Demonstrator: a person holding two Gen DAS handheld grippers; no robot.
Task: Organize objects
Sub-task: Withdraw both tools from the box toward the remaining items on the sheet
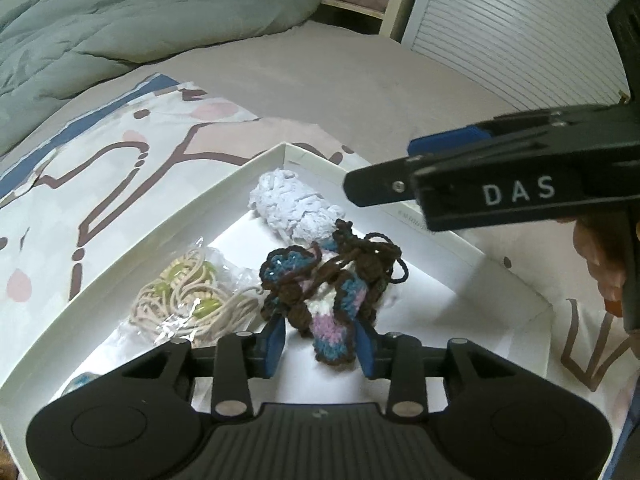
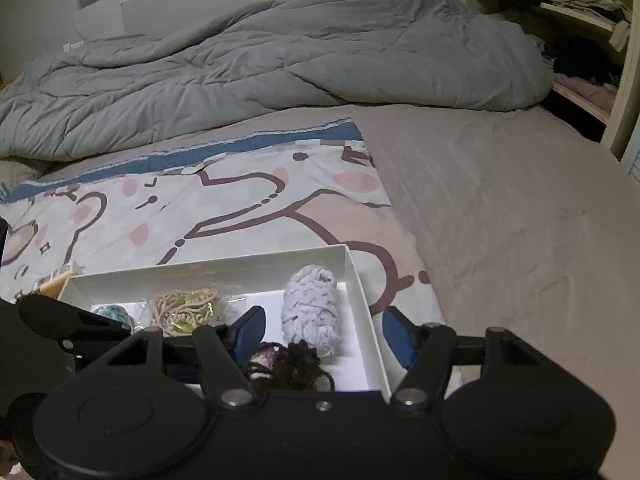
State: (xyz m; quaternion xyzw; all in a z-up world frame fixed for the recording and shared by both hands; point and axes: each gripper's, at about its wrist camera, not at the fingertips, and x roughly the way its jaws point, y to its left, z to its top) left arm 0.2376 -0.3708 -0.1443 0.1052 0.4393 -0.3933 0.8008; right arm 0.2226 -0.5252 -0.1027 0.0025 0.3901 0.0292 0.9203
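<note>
Inside the white box (image 1: 240,176), near its middle and a little toward the near wall: the crochet piece (image 1: 320,288), brown-edged with blue, pink and white, loose brown threads trailing over it. Lies between the blue pads (image 1: 366,350) of the left gripper (image 1: 320,340), most likely because this is the item now being set down among the other craft things. Looks touched by the right-hand pad; beside the other pad shows a strip of white box floor. Cannot tell whether the piece is pinched or only framed.

Along the far wall of the box, as in the right wrist view, a row already arranged: a small blue-and-white ball (image 2: 112,314) toward the left corner, a clear bag of beige cord with green beads (image 1: 188,296) next to it, then a bundle of pale blue yarn (image 1: 292,208) by the right corner. Probably kept against that wall to leave the middle free for a bigger, floppy item.

Right gripper (image 2: 323,312): jaws apart, gripping nothing, hanging above the right wall of the box, close over the crochet piece. Seems to wait there, perhaps to tuck in the stray threads or to steady the box.

Under the box: a patterned cloth (image 1: 120,152) spread on the bed, with a grey duvet (image 2: 280,60) pushed back beyond it, well apart from the work.

Likely next: tidy the threads inside the walls.
</note>
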